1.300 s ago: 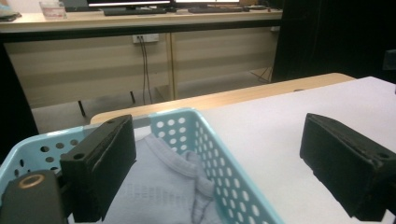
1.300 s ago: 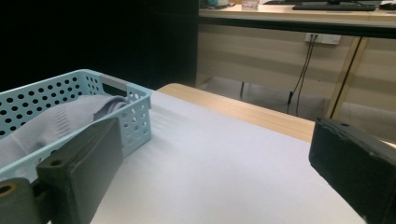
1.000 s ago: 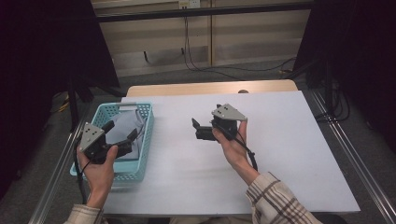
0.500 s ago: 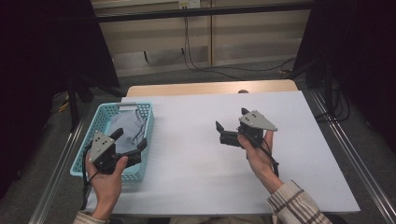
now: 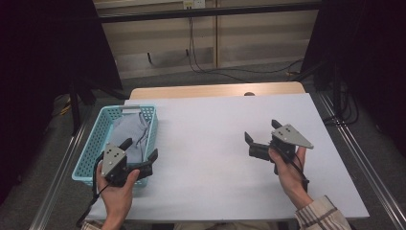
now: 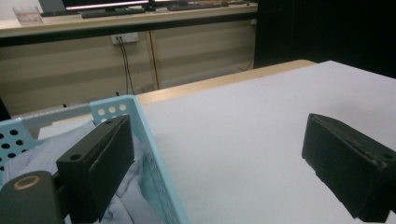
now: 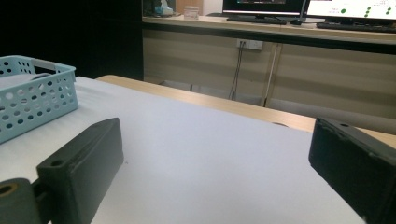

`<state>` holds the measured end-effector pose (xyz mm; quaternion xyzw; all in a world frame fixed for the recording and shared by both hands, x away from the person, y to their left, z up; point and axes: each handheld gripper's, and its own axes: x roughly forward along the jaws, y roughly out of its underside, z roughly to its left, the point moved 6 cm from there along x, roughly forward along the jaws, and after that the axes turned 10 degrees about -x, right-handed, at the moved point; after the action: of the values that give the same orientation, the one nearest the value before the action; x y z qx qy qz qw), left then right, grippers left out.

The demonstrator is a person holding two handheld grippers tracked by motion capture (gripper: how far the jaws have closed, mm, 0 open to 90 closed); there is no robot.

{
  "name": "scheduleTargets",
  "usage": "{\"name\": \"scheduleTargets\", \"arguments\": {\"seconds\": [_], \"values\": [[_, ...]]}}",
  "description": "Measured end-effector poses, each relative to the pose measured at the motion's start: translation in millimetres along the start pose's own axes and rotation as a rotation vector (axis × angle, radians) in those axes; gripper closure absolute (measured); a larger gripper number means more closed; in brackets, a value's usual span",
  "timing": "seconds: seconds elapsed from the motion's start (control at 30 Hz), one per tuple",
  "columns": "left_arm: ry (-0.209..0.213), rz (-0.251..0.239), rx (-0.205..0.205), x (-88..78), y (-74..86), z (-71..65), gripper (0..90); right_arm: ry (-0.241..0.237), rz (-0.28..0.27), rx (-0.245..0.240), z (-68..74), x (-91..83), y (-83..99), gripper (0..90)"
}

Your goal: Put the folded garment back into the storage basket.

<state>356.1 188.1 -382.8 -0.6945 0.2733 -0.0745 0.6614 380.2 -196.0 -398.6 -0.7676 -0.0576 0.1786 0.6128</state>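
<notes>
- Both grippers have drawn back toward the person since 0.5 s ago.
- Left gripper (image 5: pixel 141 158): jaws wide apart, straddling basket (image 5: pixel 94 139) rim, holding nothing.
- Right gripper (image 5: pixel 262 135): jaws wide, empty, over table (image 5: pixel 206 143).

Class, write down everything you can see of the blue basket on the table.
The basket is light blue plastic, rectangular, its walls pierced with rows of round holes. It stands upright at the table's left edge, holding crumpled pale grey-blue cloth. The left gripper, jaws open, straddles its near right wall: one jaw over the cloth, one outside.

Open tool (image 6: pixel 224 163) straddles blue basket (image 6: pixel 154 154) wall, cloth (image 6: pixel 56 149) inside.
</notes>
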Motion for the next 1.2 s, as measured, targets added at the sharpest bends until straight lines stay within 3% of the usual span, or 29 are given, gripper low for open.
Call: {"name": "scheduleTargets", "arguments": {"seconds": [0.07, 0.27, 0.33, 0.37, 0.43, 0.5, 0.57, 0.63, 0.77, 0.8, 0.87, 0.93, 1.0, 1.07, 1.1, 1.2], "values": [[-0.005, -0.001, 0.014, -5.2, 3.2, -2.4, 8.1, 0.016, 0.008, 0.004, -9.4, -12.0, 6.9, 2.7], [-0.006, 0.011, 0.029, -14.2, 8.8, -5.5, 5.9, 0.041, 0.018, 0.001, -19.5, -29.6, 16.8, 2.7], [-0.011, 0.015, 0.016, -17.3, 12.7, -0.5, 5.9, 0.05, 0.021, -0.002, -23.1, -37.0, 20.3, 2.7], [-0.022, -0.003, -0.013, -18.7, 16.3, 2.6, 5.9, 0.06, 0.031, 0.008, -26.5, -45.2, 25.9, 2.5], [-0.059, -0.01, -0.034, -19.5, 27.7, 9.3, 4.3, 0.059, 0.037, 0.017, -27.7, -50.3, 30.2, 2.2], [-0.035, -0.025, -0.078, -19.3, 28.5, 8.6, 4.3, 0.067, 0.047, 0.018, -28.9, -55.4, 33.9, 2.1], [-0.048, -0.043, -0.046, -17.6, 28.4, 6.4, 4.3, 0.071, 0.05, 0.021, -29.2, -59.8, 37.7, 2.1], [-0.021, -0.032, -0.069, -12.9, 34.1, 1.0, 4.3, 0.076, 0.062, 0.013, -29.9, -64.0, 41.2, 1.9], [0.007, -0.008, -0.055, -5.7, 44.8, -10.8, 4.8, 0.094, 0.047, 0.024, -31.7, -71.9, 46.2, 2.0], [-0.002, -0.009, -0.024, -4.5, 45.4, -11.2, 4.8, 0.096, 0.054, 0.026, -30.4, -73.2, 49.0, 2.0], [0.009, -0.016, -0.032, -2.7, 46.6, -12.3, 4.9, 0.098, 0.071, 0.019, -27.5, -75.9, 53.8, 2.0], [-0.011, -0.013, -0.007, -2.7, 47.7, -10.2, 4.9, 0.102, 0.058, 0.006, -26.1, -78.5, 54.3, 2.1], [-0.012, -0.019, -0.034, -2.3, 47.4, -9.3, 4.9, 0.115, 0.072, 0.009, -25.9, -83.1, 56.6, 2.1], [-0.027, -0.02, -0.022, -1.2, 47.1, -7.8, 4.9, 0.111, 0.08, 0.017, -23.6, -84.9, 59.9, 2.0], [-0.018, -0.019, -0.034, 0.4, 47.5, -9.6, 4.8, 0.116, 0.085, 0.013, -23.1, -86.1, 61.1, 2.0], [-0.002, -0.003, -0.015, 4.4, 48.5, -12.4, 4.8, 0.13, 0.094, 0.012, -23.4, -87.3, 63.5, 2.4]]}}
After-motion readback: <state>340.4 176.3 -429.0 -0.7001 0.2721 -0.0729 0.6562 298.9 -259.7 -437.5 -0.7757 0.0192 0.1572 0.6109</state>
